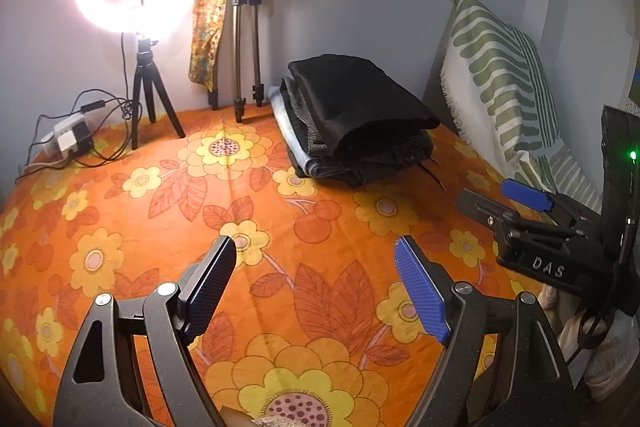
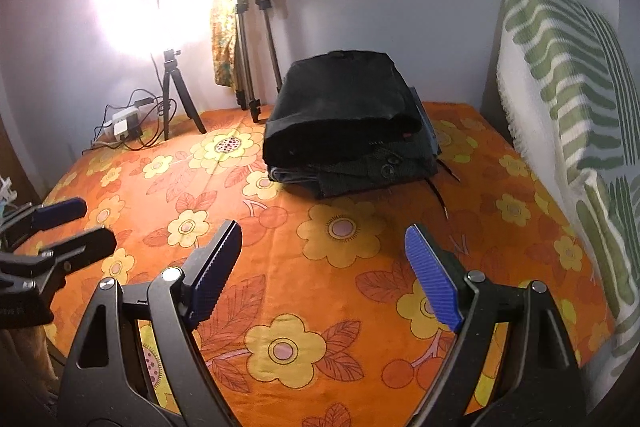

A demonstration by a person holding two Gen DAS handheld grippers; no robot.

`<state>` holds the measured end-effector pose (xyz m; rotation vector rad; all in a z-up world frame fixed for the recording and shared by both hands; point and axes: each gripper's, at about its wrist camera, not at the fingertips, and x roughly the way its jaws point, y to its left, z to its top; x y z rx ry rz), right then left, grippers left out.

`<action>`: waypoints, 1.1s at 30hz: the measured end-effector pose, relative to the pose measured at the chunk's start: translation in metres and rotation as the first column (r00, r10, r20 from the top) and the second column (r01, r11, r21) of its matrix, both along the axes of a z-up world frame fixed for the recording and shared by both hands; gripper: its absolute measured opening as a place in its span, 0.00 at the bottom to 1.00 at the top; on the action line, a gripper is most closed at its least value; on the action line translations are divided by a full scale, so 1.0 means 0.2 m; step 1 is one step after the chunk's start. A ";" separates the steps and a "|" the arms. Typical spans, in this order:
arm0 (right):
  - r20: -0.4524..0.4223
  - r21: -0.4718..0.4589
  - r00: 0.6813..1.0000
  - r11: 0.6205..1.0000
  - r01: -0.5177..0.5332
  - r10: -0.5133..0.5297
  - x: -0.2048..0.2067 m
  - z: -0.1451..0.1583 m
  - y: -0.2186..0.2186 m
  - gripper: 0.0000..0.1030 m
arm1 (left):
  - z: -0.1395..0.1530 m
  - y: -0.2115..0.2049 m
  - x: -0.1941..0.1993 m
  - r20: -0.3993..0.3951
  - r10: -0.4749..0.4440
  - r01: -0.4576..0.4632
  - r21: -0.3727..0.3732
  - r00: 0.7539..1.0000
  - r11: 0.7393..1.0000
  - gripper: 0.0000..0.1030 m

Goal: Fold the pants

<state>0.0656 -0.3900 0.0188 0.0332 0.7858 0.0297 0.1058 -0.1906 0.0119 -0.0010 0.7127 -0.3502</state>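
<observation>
A stack of folded pants (image 1: 352,119) (image 2: 344,123), black on top, is seen at about 12 o'clock, well apart from both tools, on the orange flowered tabletop (image 1: 168,227) (image 2: 304,267). The left tool (image 1: 316,283) is held wide open over bare cloth, gripping nothing. The right tool (image 2: 324,271) is likewise spread open and empty. A striped cushion (image 2: 568,99) is propped at 3 o'clock.

Orange bedsheet (image 1: 120,195), yellow flowers; black folded pants (image 1: 356,103) topping stack; green-striped white pillow (image 1: 500,83).
</observation>
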 end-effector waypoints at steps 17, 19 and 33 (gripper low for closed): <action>0.004 0.002 1.000 1.000 0.008 -0.008 -0.02 0.01 -0.01 0.84 | 0.01 -0.04 -0.03 0.015 -0.004 0.004 0.034 1.000 0.999 0.79; 0.003 0.004 1.000 1.000 0.007 -0.007 -0.02 0.01 -0.01 0.84 | 0.01 -0.04 -0.03 0.014 -0.006 0.005 0.034 1.000 0.999 0.79; -0.007 0.007 1.000 1.000 0.006 -0.006 -0.01 0.00 0.01 0.84 | 0.02 -0.03 -0.04 0.031 0.003 -0.004 0.044 1.000 0.999 0.79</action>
